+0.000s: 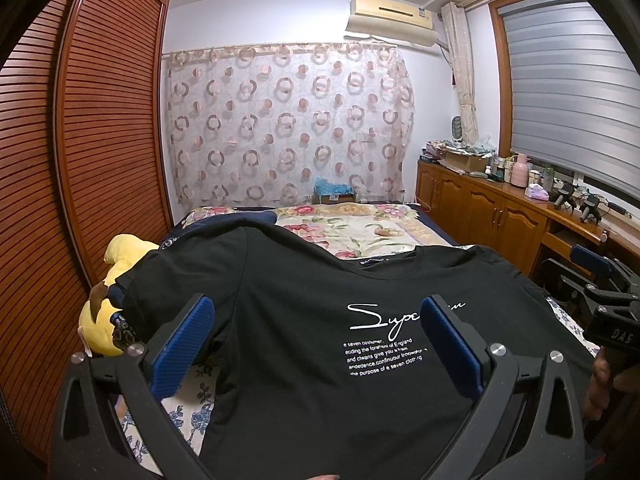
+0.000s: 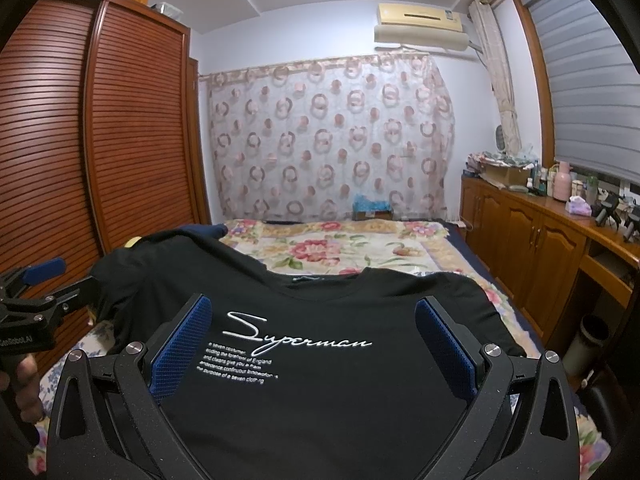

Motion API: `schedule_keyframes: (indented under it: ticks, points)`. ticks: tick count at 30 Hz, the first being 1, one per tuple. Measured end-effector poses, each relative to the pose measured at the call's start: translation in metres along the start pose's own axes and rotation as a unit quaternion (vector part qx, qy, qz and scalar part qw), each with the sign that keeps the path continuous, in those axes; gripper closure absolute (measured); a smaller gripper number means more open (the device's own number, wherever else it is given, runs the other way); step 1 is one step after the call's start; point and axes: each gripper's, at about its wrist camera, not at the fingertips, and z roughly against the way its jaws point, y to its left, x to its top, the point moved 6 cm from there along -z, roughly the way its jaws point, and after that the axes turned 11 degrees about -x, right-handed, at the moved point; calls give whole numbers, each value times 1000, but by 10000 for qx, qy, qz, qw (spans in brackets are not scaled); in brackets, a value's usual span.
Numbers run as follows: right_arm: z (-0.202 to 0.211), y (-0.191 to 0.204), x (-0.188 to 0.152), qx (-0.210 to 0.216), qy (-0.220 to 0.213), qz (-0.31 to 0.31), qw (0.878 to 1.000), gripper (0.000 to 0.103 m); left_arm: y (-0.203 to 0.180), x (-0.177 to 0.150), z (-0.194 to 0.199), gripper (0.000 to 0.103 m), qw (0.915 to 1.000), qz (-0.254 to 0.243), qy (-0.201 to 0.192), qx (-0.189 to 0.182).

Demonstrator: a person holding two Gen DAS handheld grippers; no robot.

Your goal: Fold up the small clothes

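Note:
A black T-shirt [image 1: 304,312] [image 2: 320,312] with white "Superman" print lies front up on the bed, collar toward the far end. My left gripper [image 1: 318,316] hovers open above its left chest area, blue pads wide apart with nothing between them. My right gripper [image 2: 314,318] is open too, over the print in the middle of the shirt. In the left wrist view the right gripper [image 1: 600,280] shows at the right edge, held by a hand. The right wrist view catches the left gripper [image 2: 40,276] at the left edge. The shirt's left sleeve [image 1: 168,276] drapes over a yellow plush toy.
The bed [image 2: 360,252] carries a floral blanket beyond the shirt. A yellow plush toy [image 1: 116,276] lies at the bed's left edge beside a slatted wooden wardrobe [image 1: 80,160]. A wooden cabinet [image 2: 540,236] with bottles and clutter runs along the right wall. A trash bin [image 2: 588,340] stands by the bed.

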Motion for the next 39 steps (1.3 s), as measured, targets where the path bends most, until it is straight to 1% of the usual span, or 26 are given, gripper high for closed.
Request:
schedule_keyframes:
  ticks: [39]
  points:
    - [0,-3,-2,10,2,3,10000,0,-1,0,0,0,10000,-14,-13,-1]
